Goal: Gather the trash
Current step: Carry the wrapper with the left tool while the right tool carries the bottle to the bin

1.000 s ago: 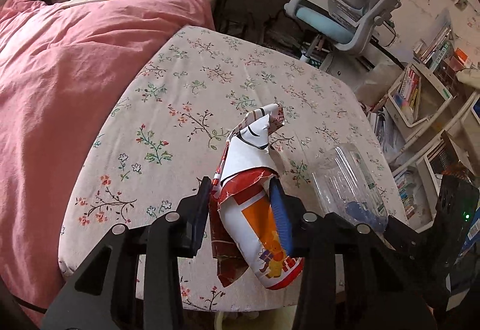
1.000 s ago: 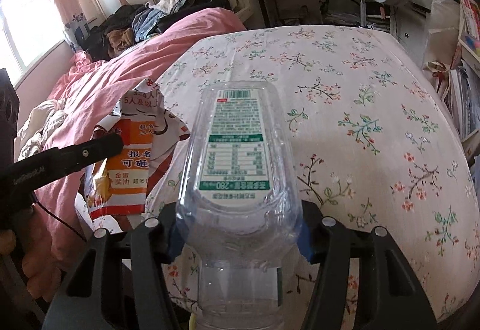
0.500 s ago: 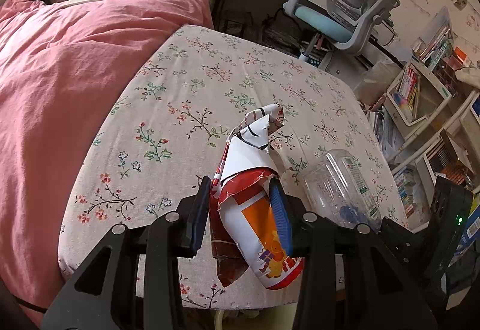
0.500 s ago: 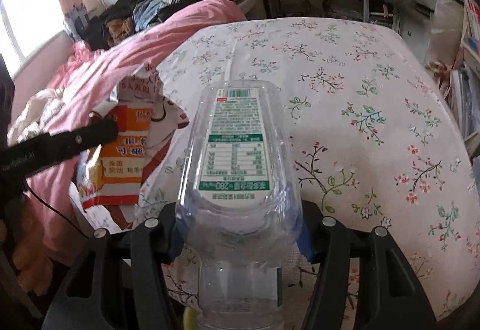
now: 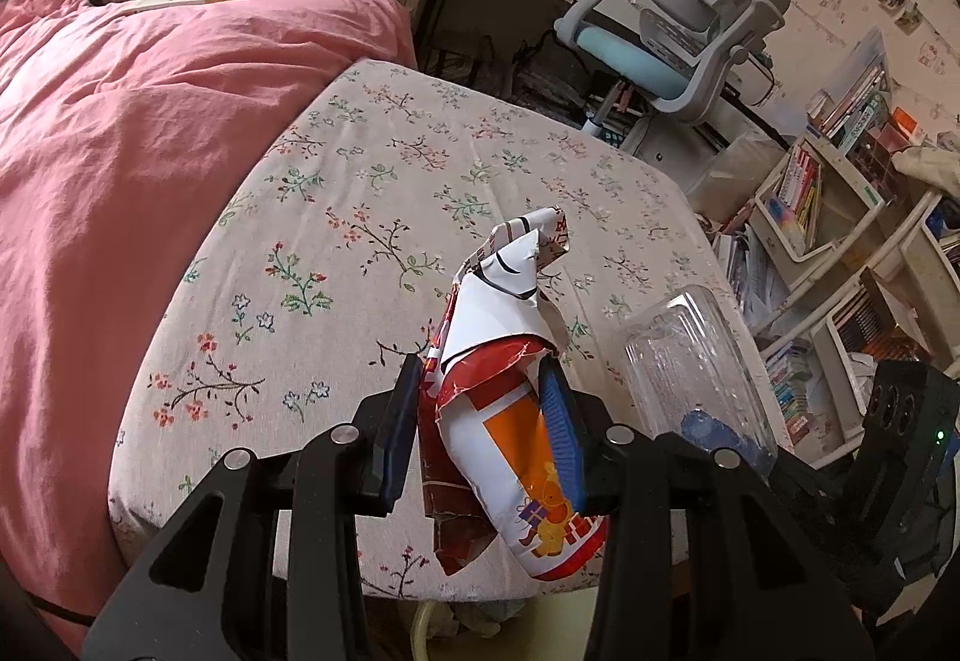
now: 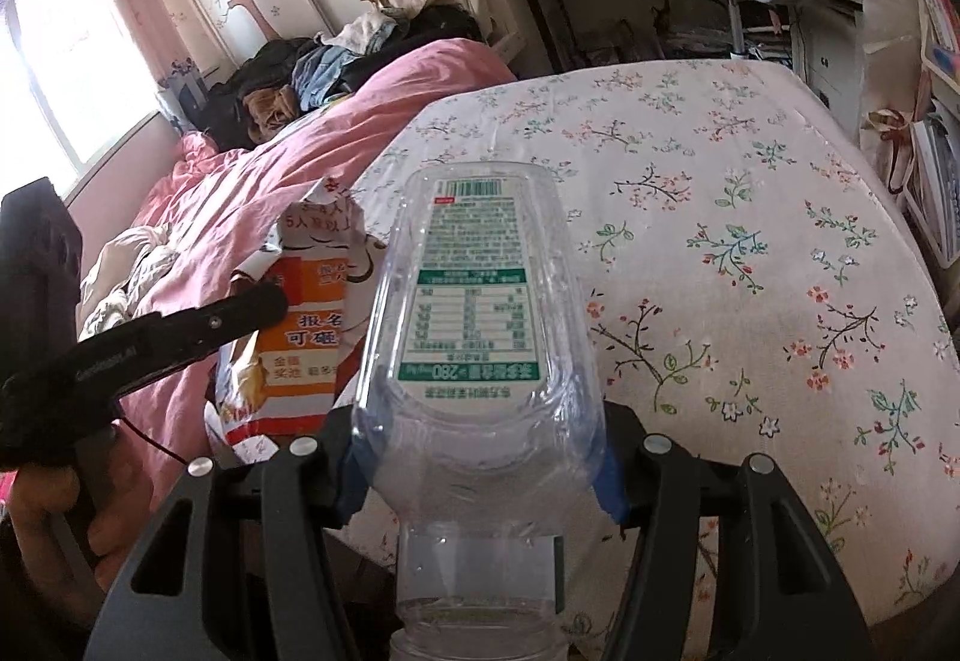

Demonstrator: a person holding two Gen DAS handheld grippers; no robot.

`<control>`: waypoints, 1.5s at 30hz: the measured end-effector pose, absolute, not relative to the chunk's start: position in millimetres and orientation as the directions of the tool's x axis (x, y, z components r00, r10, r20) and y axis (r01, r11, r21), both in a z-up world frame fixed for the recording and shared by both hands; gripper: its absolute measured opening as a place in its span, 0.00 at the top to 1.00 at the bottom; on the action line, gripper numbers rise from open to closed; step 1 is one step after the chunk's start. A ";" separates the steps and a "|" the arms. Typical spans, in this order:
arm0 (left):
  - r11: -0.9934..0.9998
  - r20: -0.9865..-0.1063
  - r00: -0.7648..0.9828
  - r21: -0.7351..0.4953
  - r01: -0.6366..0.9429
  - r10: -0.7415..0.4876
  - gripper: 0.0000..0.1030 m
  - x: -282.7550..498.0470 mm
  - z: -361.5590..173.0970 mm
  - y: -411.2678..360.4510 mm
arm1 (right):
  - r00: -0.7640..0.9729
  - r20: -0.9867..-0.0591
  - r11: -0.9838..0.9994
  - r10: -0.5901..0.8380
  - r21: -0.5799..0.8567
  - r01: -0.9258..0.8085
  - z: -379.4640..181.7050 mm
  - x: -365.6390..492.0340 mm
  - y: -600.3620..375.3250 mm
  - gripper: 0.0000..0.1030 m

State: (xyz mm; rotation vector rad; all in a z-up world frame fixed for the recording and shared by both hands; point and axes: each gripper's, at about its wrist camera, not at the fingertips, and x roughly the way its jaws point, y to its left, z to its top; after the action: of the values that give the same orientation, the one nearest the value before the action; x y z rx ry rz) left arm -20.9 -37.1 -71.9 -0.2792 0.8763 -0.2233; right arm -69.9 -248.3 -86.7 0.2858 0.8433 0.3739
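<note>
Held above the near edge of the floral tabletop (image 5: 336,217): light, soft torn paper carton (image 5: 504,421) pinched mid-body by left hand-held gripper (image 5: 486,427), and empty, thin, slippery clear bottle (image 6: 480,313) clamped at its shoulder by right hand-held gripper (image 6: 480,457), probably easy to crush.

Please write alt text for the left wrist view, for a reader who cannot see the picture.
The left gripper holds a crumpled red, white and orange paper wrapper between its fingers, above a floral tablecloth. A clear plastic bottle is at the right, with a pink duvet at the left and a desk chair behind.
</note>
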 end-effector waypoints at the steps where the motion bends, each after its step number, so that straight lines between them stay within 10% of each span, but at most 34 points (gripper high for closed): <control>1: 0.940 -0.721 0.621 -0.331 0.078 -0.305 0.63 -22.1 -71.8 -36.9 | 0.608 -0.668 0.898 0.429 0.386 -0.210 -85.8 -71.2 -248.9 0.44; 45: 0.921 -0.690 0.640 -0.383 0.075 -0.339 0.63 -75.4 -67.0 -20.9 | 0.503 -0.765 0.916 0.401 0.327 -0.233 -106.5 -156.6 -250.5 0.44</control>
State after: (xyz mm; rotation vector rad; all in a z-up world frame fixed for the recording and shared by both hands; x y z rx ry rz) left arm -75.4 -20.9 -67.0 -0.3352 0.8473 -0.2413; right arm -156.6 -250.5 -106.5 0.1904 0.9716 0.3860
